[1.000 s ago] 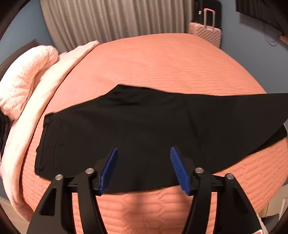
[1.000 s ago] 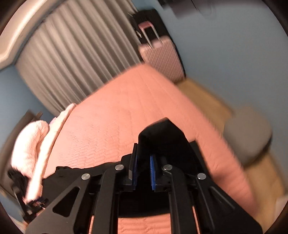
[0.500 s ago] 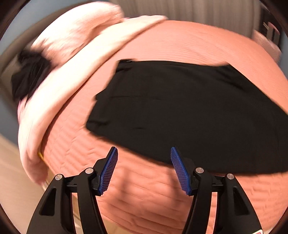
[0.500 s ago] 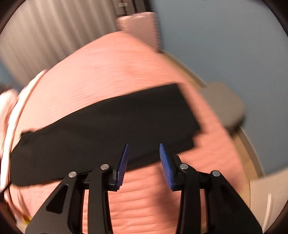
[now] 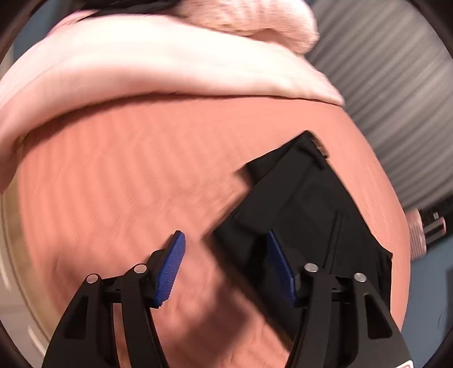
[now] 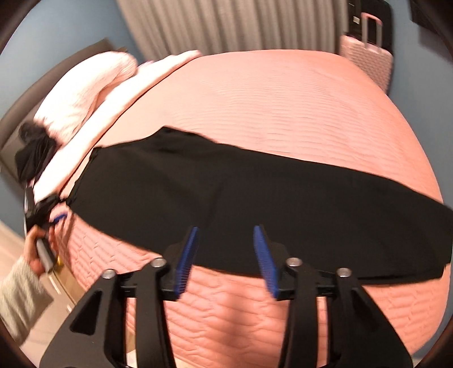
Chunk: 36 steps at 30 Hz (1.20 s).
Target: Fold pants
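Observation:
Black pants (image 6: 226,198) lie flat and lengthwise across the salmon quilted bed (image 6: 283,107), waist at the left, leg ends at the right. My right gripper (image 6: 225,254) is open and empty, hovering over the pants' near edge at mid length. In the left wrist view the pants' waist end (image 5: 305,203) shows at the right. My left gripper (image 5: 225,263) is open and empty just above the waist corner, its right pad over the cloth. The left gripper also shows at the far left of the right wrist view (image 6: 48,215), held by a hand.
Pale pink bedding and pillows (image 5: 170,65) are heaped at the head of the bed, with a dark garment (image 6: 31,153) beside them. A pink suitcase (image 6: 368,59) stands by the grey curtain (image 6: 226,25). The bed's near edge drops to a wood floor (image 6: 17,240).
My left gripper swung left and down to the waist corner of the pants. My right gripper let go of the leg end, opened, and pulled back to the near edge. The pants now lie flat.

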### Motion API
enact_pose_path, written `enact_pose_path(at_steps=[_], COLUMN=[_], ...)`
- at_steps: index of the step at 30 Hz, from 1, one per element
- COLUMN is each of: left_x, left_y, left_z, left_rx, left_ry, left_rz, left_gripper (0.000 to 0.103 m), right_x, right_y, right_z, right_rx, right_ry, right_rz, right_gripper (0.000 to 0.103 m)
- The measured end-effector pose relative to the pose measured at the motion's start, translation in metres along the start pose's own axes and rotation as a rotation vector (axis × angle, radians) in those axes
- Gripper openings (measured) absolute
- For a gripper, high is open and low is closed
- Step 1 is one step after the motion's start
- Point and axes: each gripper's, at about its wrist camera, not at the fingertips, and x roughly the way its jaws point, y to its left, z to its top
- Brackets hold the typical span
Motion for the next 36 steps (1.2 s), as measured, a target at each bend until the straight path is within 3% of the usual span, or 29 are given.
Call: enact_pose_path(at_steps=[1, 2, 3, 5, 9, 11, 13, 15, 17, 18, 19, 20, 23, 25, 27, 29, 31, 33, 35, 36], left_x=[0.005, 0.014, 0.019, 0.021, -0.001, 0.000, 0.031, 0.074, 0.055, 0.046, 0.032, 0.018, -0.017, -0.024, -0.015, 0.015, 0.050, 0.088, 0.112, 0.123], left_y=[-0.003, -0.006, -0.010, -0.021, -0.079, -0.096, -0.092, -0.063, -0.049, -0.047, -0.045, -0.047, -0.070, -0.105, -0.148, -0.189, -0.218, -0.241, -0.253, -0.263], left_z=[0.004, 0.010, 0.016, 0.032, 0.071, 0.079, 0.069, 0.050, 0.047, 0.050, 0.053, 0.055, 0.055, 0.054, 0.040, 0.012, -0.018, -0.048, -0.058, -0.061], left_rx=[0.015, 0.030, 0.039, 0.071, 0.279, 0.353, 0.432, 0.466, 0.429, 0.410, 0.391, 0.391, 0.478, 0.546, 0.625, 0.677, 0.721, 0.759, 0.764, 0.783], left_ry=[0.016, 0.043, 0.052, 0.041, -0.100, -0.119, -0.063, 0.070, -0.021, -0.035, -0.072, -0.123, -0.218, -0.233, -0.156, -0.013, 0.127, 0.207, 0.228, 0.213], left_rz=[-0.015, -0.009, -0.023, -0.052, -0.120, -0.112, 0.058, 0.214, 0.156, 0.186, 0.223, 0.240, 0.278, 0.224, 0.111, -0.006, -0.061, -0.039, -0.058, -0.028], left_gripper=[0.033, 0.022, 0.013, 0.010, 0.009, 0.011, 0.016, 0.025, 0.033, 0.033, 0.032, 0.031, 0.031, 0.032, 0.046, 0.049, 0.049, 0.047, 0.046, 0.046], right_x=[-0.002, -0.002, -0.002, 0.003, 0.002, 0.008, 0.013, 0.016, 0.014, 0.012, 0.011, 0.009, 0.009, 0.012, 0.021, 0.038, 0.059, 0.079, 0.106, 0.118], right_y=[0.011, 0.021, 0.026, 0.039, 0.047, 0.051, 0.051, 0.048, 0.045, 0.041, 0.038, 0.033, 0.020, 0.015, 0.016, 0.022, 0.029, 0.039, 0.054, 0.061], right_z=[-0.003, 0.000, -0.003, -0.004, -0.003, -0.002, -0.003, -0.003, -0.003, -0.005, -0.006, -0.007, -0.008, -0.006, 0.000, 0.008, 0.018, 0.029, 0.046, 0.054], right_rx=[-0.019, -0.046, -0.076, -0.096, -0.095, -0.094, -0.087, -0.065, -0.065, -0.062, -0.055, -0.048, -0.028, -0.015, -0.020, -0.041, -0.054, -0.084, -0.139, -0.158], right_ry=[-0.002, -0.003, 0.003, 0.013, 0.017, 0.025, 0.037, 0.051, 0.054, 0.048, 0.042, 0.034, 0.027, 0.011, -0.001, 0.010, 0.026, 0.041, 0.055, 0.065], right_rz=[-0.001, -0.007, -0.017, -0.022, -0.020, -0.021, -0.032, -0.033, -0.049, -0.070, -0.083, -0.098, -0.127, -0.130, -0.109, -0.071, -0.029, 0.034, 0.116, 0.145], right_gripper=[0.054, 0.054, 0.054, 0.054, 0.054, 0.055, 0.055, 0.055, 0.056, 0.060, 0.073, 0.078, 0.078, 0.078, 0.071, 0.062, 0.055, 0.056, 0.056, 0.056])
